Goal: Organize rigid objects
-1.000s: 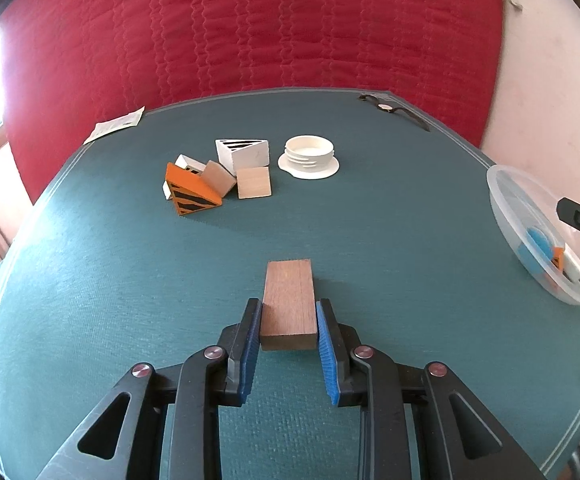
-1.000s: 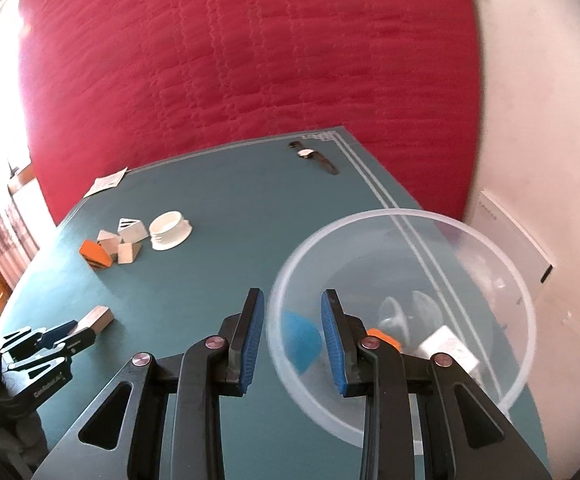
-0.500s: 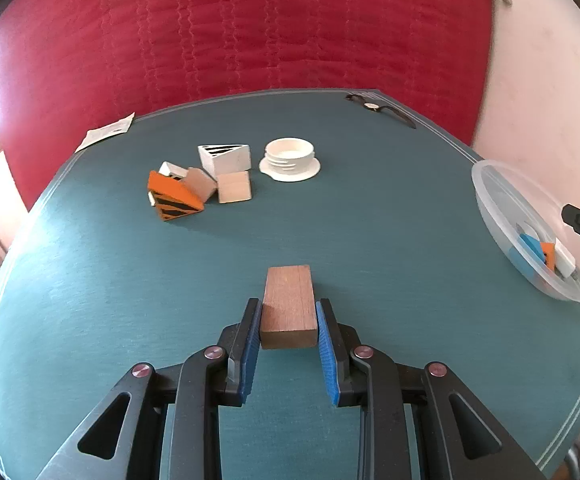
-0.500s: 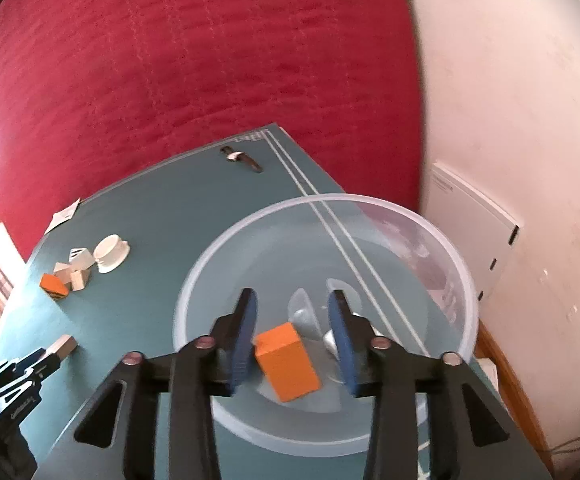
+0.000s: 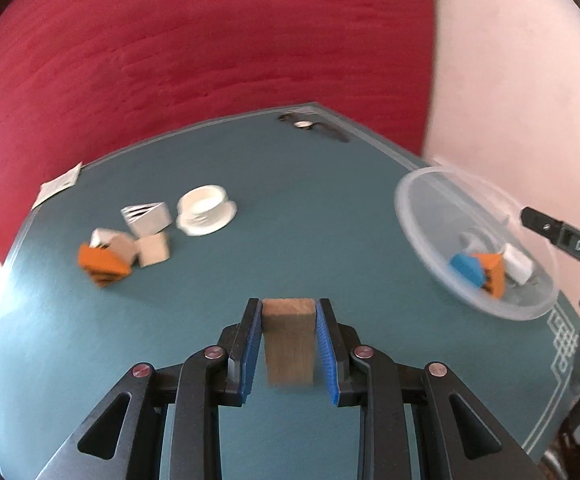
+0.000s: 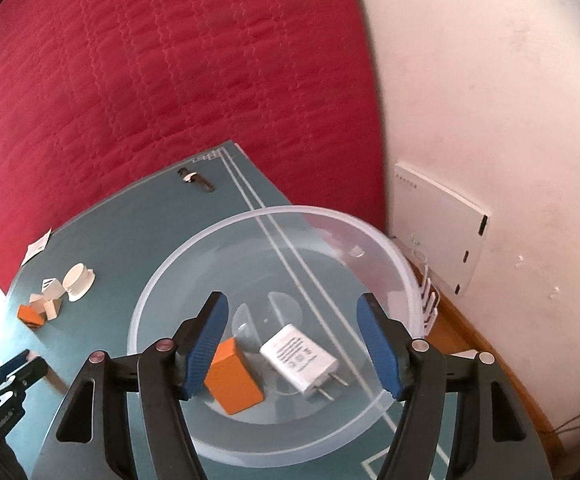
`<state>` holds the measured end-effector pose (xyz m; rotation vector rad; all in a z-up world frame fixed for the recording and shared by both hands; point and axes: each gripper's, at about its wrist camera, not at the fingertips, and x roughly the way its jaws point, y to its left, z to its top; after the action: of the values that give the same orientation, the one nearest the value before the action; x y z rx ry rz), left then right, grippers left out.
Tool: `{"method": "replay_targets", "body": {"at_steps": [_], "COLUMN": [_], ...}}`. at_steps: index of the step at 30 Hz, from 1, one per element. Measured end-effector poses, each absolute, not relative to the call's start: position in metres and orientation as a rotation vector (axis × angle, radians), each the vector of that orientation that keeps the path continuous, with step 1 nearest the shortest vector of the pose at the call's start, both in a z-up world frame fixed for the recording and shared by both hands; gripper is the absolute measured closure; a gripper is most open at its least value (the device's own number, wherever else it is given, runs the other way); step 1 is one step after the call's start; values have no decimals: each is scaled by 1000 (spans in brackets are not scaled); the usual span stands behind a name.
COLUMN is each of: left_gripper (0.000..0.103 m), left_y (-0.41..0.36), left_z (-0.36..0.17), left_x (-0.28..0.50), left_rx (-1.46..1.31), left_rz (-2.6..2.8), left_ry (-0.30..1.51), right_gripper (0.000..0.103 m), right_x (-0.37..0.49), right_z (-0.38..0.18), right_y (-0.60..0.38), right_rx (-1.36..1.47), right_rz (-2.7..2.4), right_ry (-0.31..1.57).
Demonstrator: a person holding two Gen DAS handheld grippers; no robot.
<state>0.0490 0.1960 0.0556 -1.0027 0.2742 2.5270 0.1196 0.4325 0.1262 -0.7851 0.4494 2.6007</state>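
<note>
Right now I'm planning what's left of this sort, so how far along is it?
Done: orange block, white charger and a blue piece lie in the clear bowl. In hand: the left gripper clamps a wooden block; the right gripper's jaws have just been opening, empty. Left: the block cluster and white ring.

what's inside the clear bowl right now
In the bowl: an orange block, a white charger and a blue piece that shows only in the left view. The bowl's near floor is hidden behind the right gripper.
</note>
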Motion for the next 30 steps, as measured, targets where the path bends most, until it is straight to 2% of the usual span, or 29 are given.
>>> {"method": "replay_targets", "body": {"at_steps": [10, 30], "left_gripper": [75, 75], "left_y": [244, 293], "left_z": [69, 99], "left_x": [48, 40], "left_rx": [-918, -836], "left_rz": [2440, 2351], "left_ry": [307, 279], "right_gripper": [35, 35], "right_x": [123, 131], "right_z": [124, 128], "right_y": [437, 446], "right_rx": [-760, -711], "right_rz": [2601, 2620], "right_ry": [452, 489]}}
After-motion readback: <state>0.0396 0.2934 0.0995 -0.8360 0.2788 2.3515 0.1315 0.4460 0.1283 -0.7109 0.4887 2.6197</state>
